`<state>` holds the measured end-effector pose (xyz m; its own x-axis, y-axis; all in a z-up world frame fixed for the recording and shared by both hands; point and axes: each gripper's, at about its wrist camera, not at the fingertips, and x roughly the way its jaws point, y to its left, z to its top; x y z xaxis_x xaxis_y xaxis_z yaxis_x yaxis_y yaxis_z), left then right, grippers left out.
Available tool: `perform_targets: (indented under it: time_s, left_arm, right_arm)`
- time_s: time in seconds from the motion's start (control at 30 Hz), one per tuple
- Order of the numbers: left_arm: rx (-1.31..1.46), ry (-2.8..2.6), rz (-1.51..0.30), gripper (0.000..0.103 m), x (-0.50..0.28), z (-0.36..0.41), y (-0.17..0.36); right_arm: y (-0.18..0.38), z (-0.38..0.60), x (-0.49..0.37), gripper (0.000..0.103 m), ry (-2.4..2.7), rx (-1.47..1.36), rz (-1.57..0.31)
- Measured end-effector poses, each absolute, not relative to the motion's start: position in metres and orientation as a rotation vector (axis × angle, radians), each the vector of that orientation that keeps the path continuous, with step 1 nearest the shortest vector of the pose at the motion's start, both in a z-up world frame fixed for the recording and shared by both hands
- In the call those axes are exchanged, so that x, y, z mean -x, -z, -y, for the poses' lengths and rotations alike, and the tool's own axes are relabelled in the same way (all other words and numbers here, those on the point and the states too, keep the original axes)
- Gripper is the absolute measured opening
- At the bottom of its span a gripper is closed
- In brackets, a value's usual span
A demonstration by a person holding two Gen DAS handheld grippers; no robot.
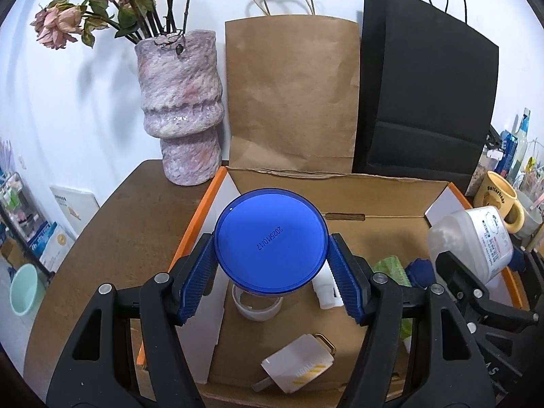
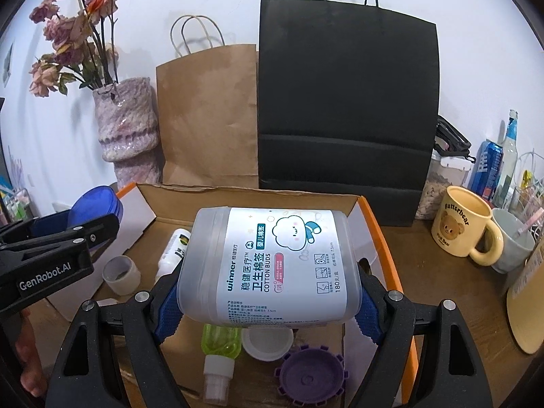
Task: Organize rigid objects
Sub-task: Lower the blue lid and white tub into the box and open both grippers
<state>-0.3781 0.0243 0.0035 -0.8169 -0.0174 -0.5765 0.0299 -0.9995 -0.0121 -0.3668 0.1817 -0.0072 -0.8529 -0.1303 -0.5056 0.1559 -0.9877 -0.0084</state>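
Note:
My left gripper (image 1: 271,265) is shut on a jar with a round blue lid (image 1: 271,240) and holds it above the open cardboard box (image 1: 380,187). My right gripper (image 2: 268,299) is shut on a translucent cotton buds tub (image 2: 272,261), tilted on its side above the same box; the tub also shows in the left wrist view (image 1: 476,238). In the box lie a white roll of tape (image 2: 120,273), a white bottle (image 2: 171,251), a green bottle (image 2: 219,343), a white cap (image 2: 267,341), a purple toothed lid (image 2: 311,375) and a white charger (image 1: 297,363).
A brown paper bag (image 1: 292,95) and a black paper bag (image 2: 346,102) stand behind the box. A pink vase (image 1: 180,102) with dried roses stands at the back left. A yellow bear mug (image 2: 464,227), a grey cup, a can and bottles stand to the right.

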Motion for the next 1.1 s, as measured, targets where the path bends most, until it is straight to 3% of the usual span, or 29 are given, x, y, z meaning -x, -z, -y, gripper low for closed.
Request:
perform_targets:
  time_s: [0.2,0.27,0.3,1.1]
  left_arm:
    - [-0.933,2.998,-0.017,0.065,0.379,-0.025,-0.003]
    - [-0.903,3.012,-0.021,0.087,0.375,-0.025,-0.006]
    - [-0.881,3.015,-0.025,0.102,0.374,-0.024,-0.008]
    - [-0.791,3.022,-0.085,0.103,0.337,-0.011,-0.022]
  right_arm:
    - [0.009,-0.185,0.370,0.086,2.867,-0.815,-0.095]
    - [0.010,-0.185,0.368,0.086,2.855,-0.827,-0.107]
    - [0.010,-0.185,0.367,0.086,2.851,-0.833,-0.110]
    - [-0.015,-0.200,0.327,0.089,2.921,-0.704,-0.072]
